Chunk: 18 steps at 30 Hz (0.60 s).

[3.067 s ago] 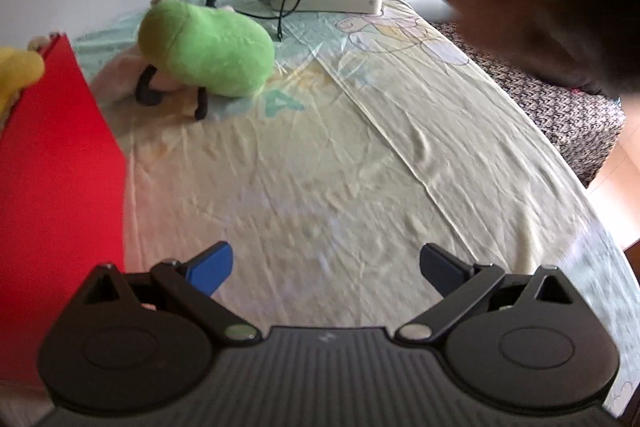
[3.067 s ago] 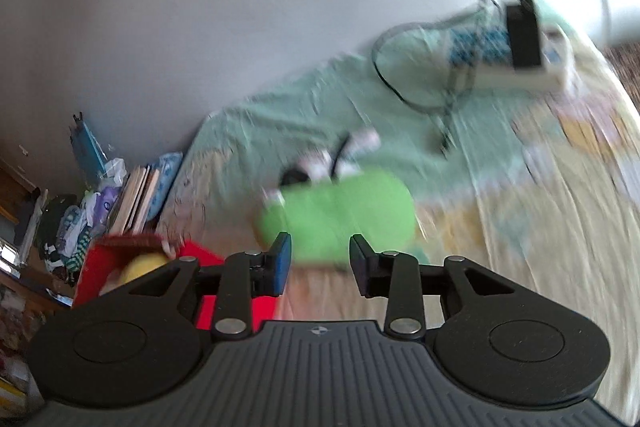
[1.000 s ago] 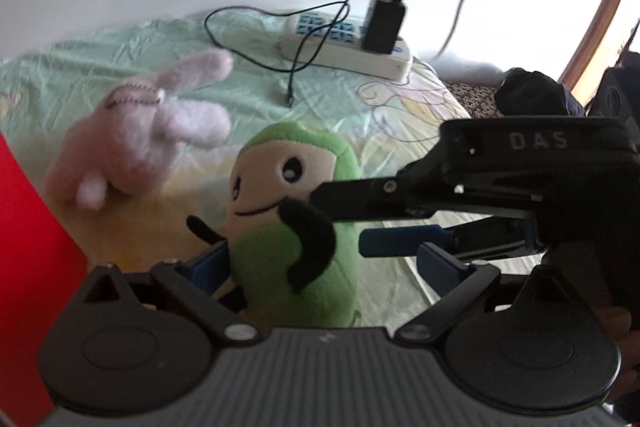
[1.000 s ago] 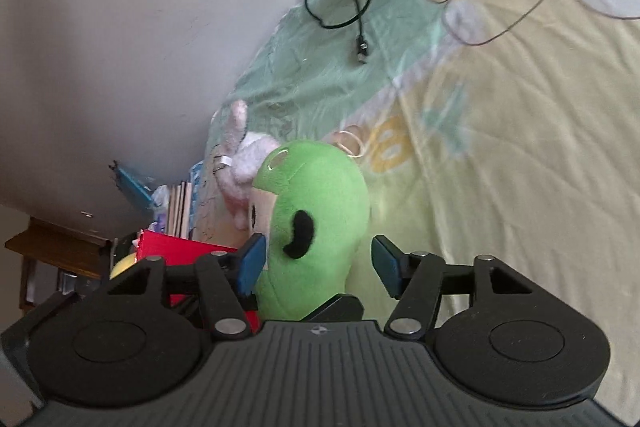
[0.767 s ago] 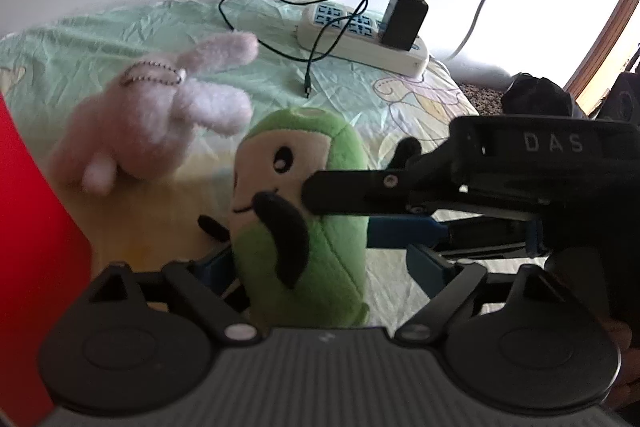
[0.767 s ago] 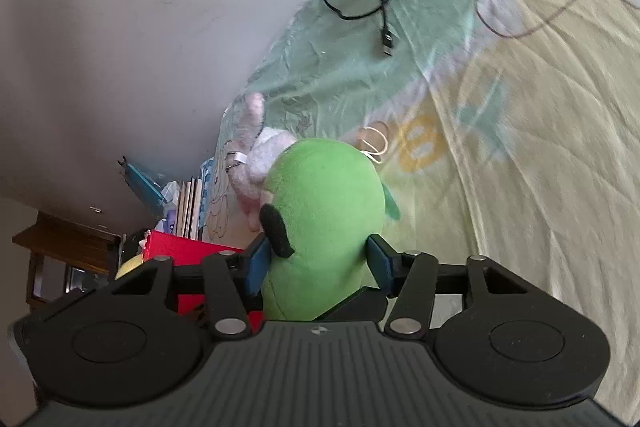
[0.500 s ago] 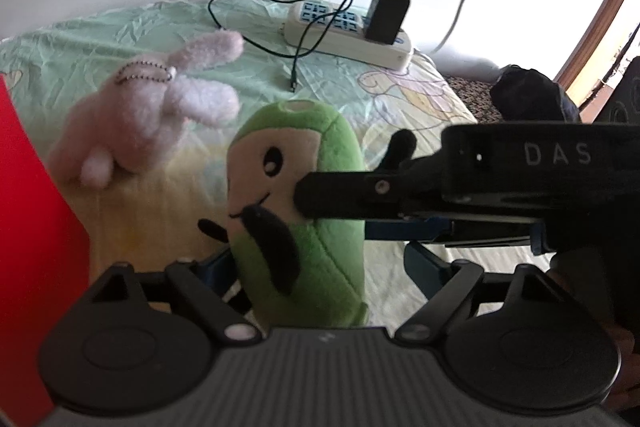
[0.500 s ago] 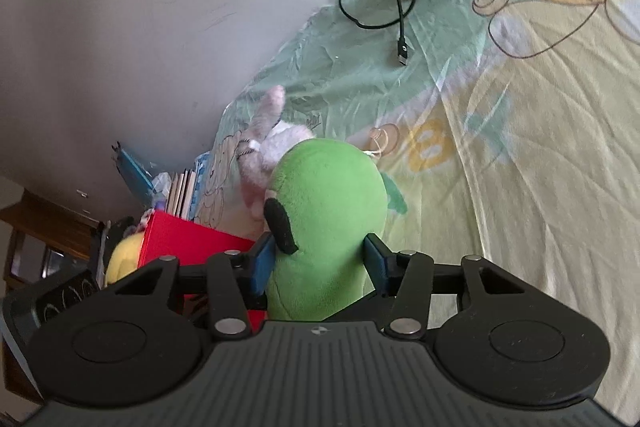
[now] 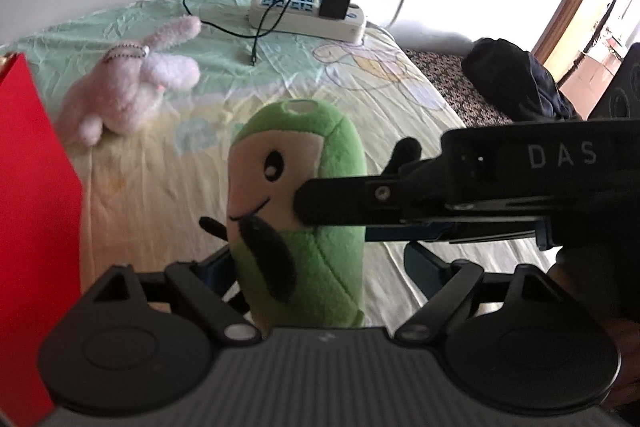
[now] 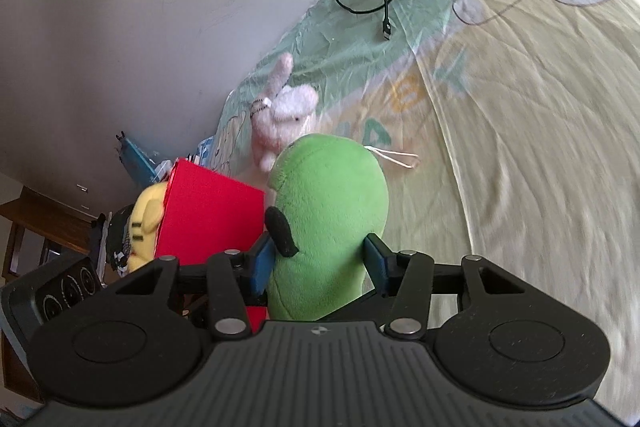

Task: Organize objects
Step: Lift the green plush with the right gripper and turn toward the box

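Note:
A green plush toy (image 9: 304, 155) with a cream face and black arms stands upright above the bedsheet (image 9: 400, 131). My right gripper (image 10: 319, 263) is shut on the plush (image 10: 332, 195), its blue pads pressing both sides. In the left wrist view the right gripper's fingers (image 9: 360, 203) reach in from the right across the toy. My left gripper (image 9: 316, 263) is open, with the toy's lower body between its fingers and a gap on the right side. A red box (image 10: 208, 211) stands just left of the toy, also at the left edge (image 9: 32, 207).
A pink plush rabbit (image 9: 128, 87) lies on the sheet behind the toy. A yellow plush (image 10: 146, 223) sticks out of the red box. A white power strip (image 9: 308, 11) with a black charger and cable sits by the wall. A dark cloth bundle (image 9: 516, 79) lies at the right.
The right gripper's fingers closed from around the green plush onto its sides. The toy has moved towards the red box, which now shows with the yellow plush in the right wrist view.

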Each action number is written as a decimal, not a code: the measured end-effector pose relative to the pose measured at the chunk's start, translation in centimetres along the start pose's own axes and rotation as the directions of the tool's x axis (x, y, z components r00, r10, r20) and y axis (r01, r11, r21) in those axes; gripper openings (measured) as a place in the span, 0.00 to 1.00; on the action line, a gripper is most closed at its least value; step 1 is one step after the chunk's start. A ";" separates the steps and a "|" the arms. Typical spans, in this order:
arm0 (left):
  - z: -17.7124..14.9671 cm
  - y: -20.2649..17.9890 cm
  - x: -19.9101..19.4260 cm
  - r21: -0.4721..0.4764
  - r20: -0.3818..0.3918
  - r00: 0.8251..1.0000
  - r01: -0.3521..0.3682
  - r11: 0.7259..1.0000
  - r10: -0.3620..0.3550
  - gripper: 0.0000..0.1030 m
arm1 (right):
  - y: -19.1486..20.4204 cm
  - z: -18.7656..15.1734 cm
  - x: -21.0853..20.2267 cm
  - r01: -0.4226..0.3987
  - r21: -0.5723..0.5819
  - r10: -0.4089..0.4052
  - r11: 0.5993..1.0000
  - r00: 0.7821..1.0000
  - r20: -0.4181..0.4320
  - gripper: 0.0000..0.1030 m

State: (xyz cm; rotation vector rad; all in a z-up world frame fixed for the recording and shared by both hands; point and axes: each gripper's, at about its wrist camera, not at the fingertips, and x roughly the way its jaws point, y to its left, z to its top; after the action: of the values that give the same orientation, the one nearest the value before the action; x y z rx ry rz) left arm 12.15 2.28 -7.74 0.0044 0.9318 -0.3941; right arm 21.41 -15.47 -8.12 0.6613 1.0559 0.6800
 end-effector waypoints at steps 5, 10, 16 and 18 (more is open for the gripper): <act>-1.3 -0.7 -1.5 0.007 -0.008 1.000 -0.002 1.000 0.002 0.83 | 0.3 -1.5 -1.2 -0.010 0.008 0.010 1.000 1.000 -0.012 0.50; -2.6 -1.3 -3.1 0.006 -0.015 1.000 -0.007 1.000 0.007 0.83 | 0.7 -3.0 -1.9 -0.028 0.014 0.028 1.000 0.999 -0.036 0.50; -3.8 -1.6 -5.1 -0.001 -0.014 1.000 -0.020 1.000 0.020 0.83 | 2.0 -4.6 -2.5 -0.041 -0.014 0.040 0.999 0.997 -0.065 0.50; -4.2 -1.7 -5.9 -0.001 -0.008 1.000 -0.027 1.000 0.027 0.83 | 2.6 -5.0 -2.7 -0.048 -0.021 0.046 0.999 0.996 -0.073 0.50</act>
State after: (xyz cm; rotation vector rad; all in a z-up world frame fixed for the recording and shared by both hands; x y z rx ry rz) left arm 5.20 3.36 -5.36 0.0174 0.9387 -0.3684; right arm 15.43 -15.16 -6.44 0.6471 1.1002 0.7605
